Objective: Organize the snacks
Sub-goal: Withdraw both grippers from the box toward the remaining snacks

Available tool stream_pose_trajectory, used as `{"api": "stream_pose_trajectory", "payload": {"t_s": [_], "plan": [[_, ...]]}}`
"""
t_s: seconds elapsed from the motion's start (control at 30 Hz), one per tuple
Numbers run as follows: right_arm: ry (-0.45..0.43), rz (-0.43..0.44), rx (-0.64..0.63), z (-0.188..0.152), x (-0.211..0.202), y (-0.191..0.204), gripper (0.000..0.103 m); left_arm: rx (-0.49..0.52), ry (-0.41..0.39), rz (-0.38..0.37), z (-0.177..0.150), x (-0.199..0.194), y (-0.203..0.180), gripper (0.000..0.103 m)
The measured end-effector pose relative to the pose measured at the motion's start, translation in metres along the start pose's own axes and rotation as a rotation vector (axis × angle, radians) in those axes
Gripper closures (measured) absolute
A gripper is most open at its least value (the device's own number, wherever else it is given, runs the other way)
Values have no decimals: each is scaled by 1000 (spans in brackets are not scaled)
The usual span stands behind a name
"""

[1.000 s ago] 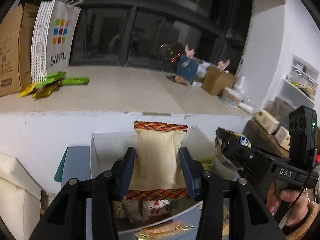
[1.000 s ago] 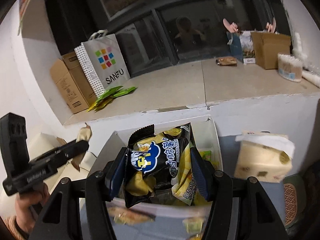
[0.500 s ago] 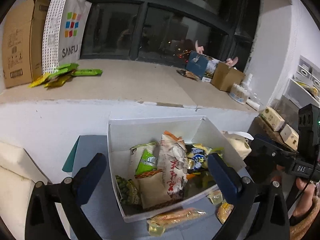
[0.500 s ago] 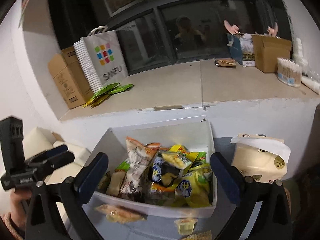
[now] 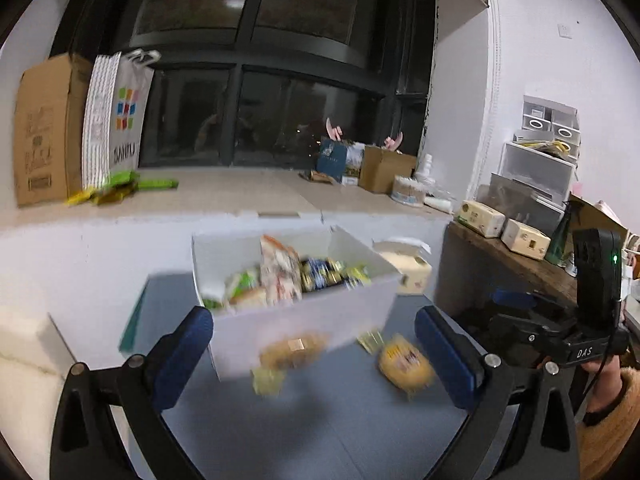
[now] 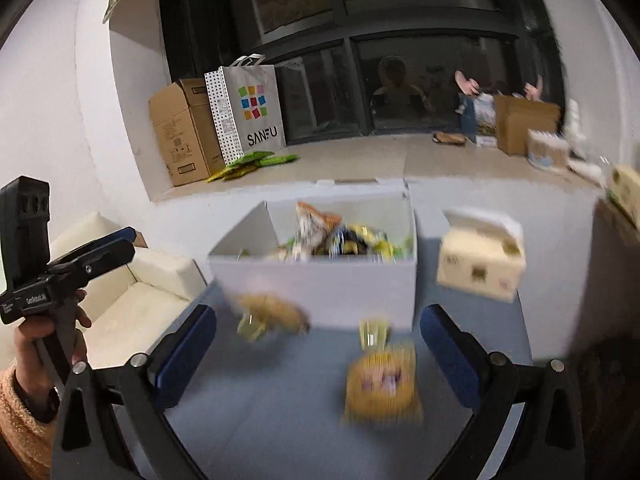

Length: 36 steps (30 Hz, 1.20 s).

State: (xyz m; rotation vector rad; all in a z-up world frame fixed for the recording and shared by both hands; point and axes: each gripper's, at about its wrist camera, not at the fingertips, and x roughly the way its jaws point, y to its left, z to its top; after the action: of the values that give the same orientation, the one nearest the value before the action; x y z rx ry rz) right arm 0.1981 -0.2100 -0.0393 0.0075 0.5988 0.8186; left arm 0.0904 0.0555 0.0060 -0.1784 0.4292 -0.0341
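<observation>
Two grippers now stand wide apart and empty, where a second ago each was clamped on a packet: the left gripper (image 5: 314,354) on a tan pouch, the right gripper (image 6: 318,350) on a dark chip bag. Both packets have gone into the white box (image 5: 304,320), which sits on the blue-grey surface (image 5: 320,432) against the low white wall, and both views now look at the box from farther off, so the hands have drawn back from it (the blur fits that).

The box holds a crowded heap of snacks (image 6: 340,236). A few pieces lie outside it on the surface: a tan packet (image 6: 274,312) touching or just beside the front wall, a small green-yellow sachet (image 6: 374,332) near the front right corner, and a round yellow bag (image 6: 382,388) closer to the right gripper. A tissue box (image 6: 480,264) stands to the right of the white box.

By my reading, one drop-off is finished and those loose packets are what remains. The yellow bag looks the easiest next pick, though its crinkly film may slip or crush.
</observation>
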Motion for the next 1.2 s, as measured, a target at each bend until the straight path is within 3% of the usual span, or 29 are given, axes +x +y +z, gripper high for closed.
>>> {"api": "stream_pose_trajectory", "payload": {"t_s": [0.2, 0.4, 0.6, 0.8, 1.2], "plan": [[37, -43, 73, -60, -25, -6, 0, -58, 44, 13, -56, -20, -9, 0], [68, -79, 133, -88, -28, -14, 0, -61, 93, 19, -82, -20, -19, 0], [55, -156, 142, -86, -26, -20, 0, -17, 93, 17, -86, -21, -32, 0], [109, -172, 123, -78, -3, -24, 0, 3, 95, 17, -86, -21, -34, 0], [273, -207, -30, -59, 97, -26, 0, -10, 111, 37, -90, -22, -23, 0]]}}
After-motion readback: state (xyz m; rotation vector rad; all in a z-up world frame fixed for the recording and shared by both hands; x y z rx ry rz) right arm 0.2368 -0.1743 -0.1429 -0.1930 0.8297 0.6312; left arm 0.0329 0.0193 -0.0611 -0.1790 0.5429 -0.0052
